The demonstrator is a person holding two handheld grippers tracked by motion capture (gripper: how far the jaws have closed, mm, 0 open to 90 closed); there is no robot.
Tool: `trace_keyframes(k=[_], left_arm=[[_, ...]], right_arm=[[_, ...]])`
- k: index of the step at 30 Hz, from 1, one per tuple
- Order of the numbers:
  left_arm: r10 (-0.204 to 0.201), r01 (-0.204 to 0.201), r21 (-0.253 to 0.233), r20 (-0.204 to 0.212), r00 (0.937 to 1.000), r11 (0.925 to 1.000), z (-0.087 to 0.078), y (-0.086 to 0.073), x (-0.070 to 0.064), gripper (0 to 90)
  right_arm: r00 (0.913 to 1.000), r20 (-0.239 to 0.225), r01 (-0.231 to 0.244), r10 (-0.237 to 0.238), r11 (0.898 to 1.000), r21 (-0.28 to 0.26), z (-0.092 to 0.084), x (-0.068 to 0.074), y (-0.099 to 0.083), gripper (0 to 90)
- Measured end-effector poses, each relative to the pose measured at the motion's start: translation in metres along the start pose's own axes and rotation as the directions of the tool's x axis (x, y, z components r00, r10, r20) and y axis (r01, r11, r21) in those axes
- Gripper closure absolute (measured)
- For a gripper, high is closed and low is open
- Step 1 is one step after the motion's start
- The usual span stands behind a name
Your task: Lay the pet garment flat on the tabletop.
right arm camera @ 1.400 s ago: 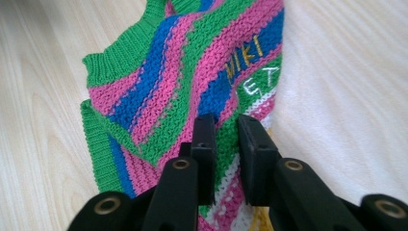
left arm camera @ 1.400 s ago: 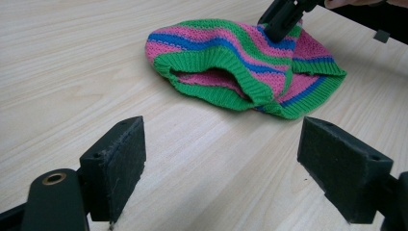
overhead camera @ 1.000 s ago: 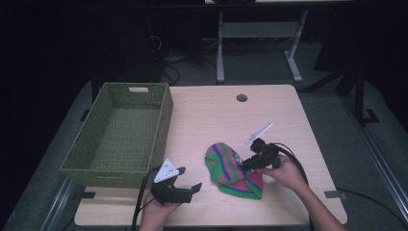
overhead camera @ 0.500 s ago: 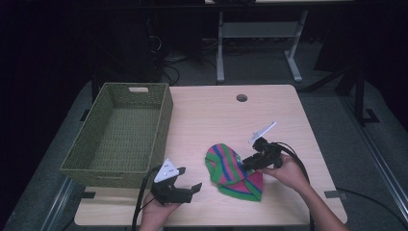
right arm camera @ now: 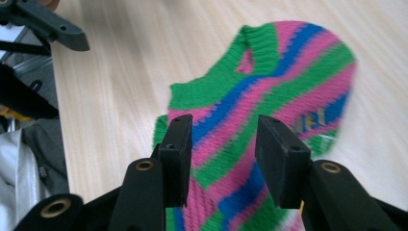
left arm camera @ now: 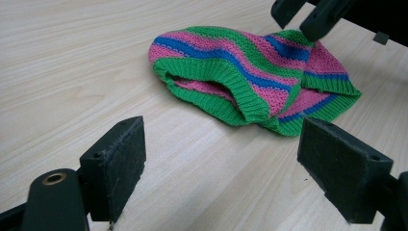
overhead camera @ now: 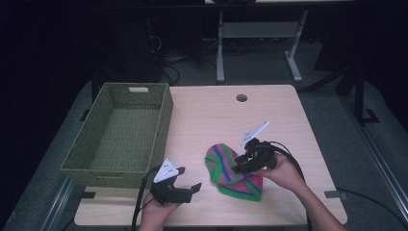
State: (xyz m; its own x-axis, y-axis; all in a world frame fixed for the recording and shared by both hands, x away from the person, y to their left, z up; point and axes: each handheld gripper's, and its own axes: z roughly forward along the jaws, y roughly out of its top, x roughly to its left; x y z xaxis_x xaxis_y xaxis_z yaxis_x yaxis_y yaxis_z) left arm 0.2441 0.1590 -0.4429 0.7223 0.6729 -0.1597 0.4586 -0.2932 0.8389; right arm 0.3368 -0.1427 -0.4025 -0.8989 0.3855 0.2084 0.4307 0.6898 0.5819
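Basket: a green woven basket (overhead camera: pixel 120 137) stands on the left half of my tabletop (overhead camera: pixel 211 110), well apart from the knit hat.
Left claw: my left claw (overhead camera: pixel 185 182) rests low at the near edge of the tabletop, just right of the basket's near corner, pointing toward the hat. In the left gripper view its jaws stand wide apart with bare wood between them and nothing held; the hat lies just beyond their tips.
Knit hat: the striped knit hat (overhead camera: pixel 231 171) in green, pink and blue lies flat on the tabletop, right of centre and toward the near edge, between my two claws. In the left gripper view (left arm camera: pixel 250 82) its green ribbed brim gapes toward me, and one side is folded over the other.
Right claw: my right claw (overhead camera: pixel 243 163) hangs over the right side of the hat, tilted down and to the left. Its jaws have just been opening. In the right gripper view (right arm camera: pixel 223 149) they stand partly apart above the stripes; the pads do not press on the fabric, so I hold nothing.
Right hand: my right hand (overhead camera: pixel 284 171) grips the claw's body at the near right of the tabletop.
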Motion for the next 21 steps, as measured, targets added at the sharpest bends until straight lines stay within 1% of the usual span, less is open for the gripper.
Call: trace_keyframes(k=[6, 10, 11, 15, 20, 21], left_arm=[[-0.002, 0.002, -0.003, 0.0, 1.0, 1.0, 0.0, 0.0, 0.001, 16.8], [0.003, -0.003, 0.0, 0.0, 1.0, 1.0, -0.001, 0.0, 0.001, 16.8], [0.01, -0.01, 0.0, -0.001, 1.0, 1.0, -0.001, 0.0, 0.001, 16.8], [0.006, -0.006, 0.002, 0.0, 1.0, 1.0, -0.002, 0.0, 0.001, 16.8], [-0.001, 0.001, 0.001, 0.002, 1.0, 1.0, -0.001, 0.0, 0.0, 16.8], [-0.001, 0.001, 0.001, 0.001, 1.0, 1.0, -0.001, 0.0, 0.0, 16.8]], right_arm=[[0.9984, -0.037, 0.045, -0.044, 0.999, 0.027, 0.017, 0.012, 0.01, 56.1], [0.997, -0.055, 0.056, -0.054, 0.998, 0.04, 0.027, 0.017, 0.016, 55.6], [0.9968, -0.059, 0.057, -0.055, 0.997, 0.042, 0.029, 0.018, 0.017, 55.5], [0.9961, -0.057, 0.071, -0.068, 0.996, 0.056, 0.037, 0.021, 0.022, 55.1], [0.9961, -0.055, 0.074, -0.069, 0.994, 0.085, 0.049, 0.021, 0.023, 54.3], [0.9965, -0.054, 0.068, -0.063, 0.993, 0.093, 0.052, 0.021, 0.022, 54.1]])
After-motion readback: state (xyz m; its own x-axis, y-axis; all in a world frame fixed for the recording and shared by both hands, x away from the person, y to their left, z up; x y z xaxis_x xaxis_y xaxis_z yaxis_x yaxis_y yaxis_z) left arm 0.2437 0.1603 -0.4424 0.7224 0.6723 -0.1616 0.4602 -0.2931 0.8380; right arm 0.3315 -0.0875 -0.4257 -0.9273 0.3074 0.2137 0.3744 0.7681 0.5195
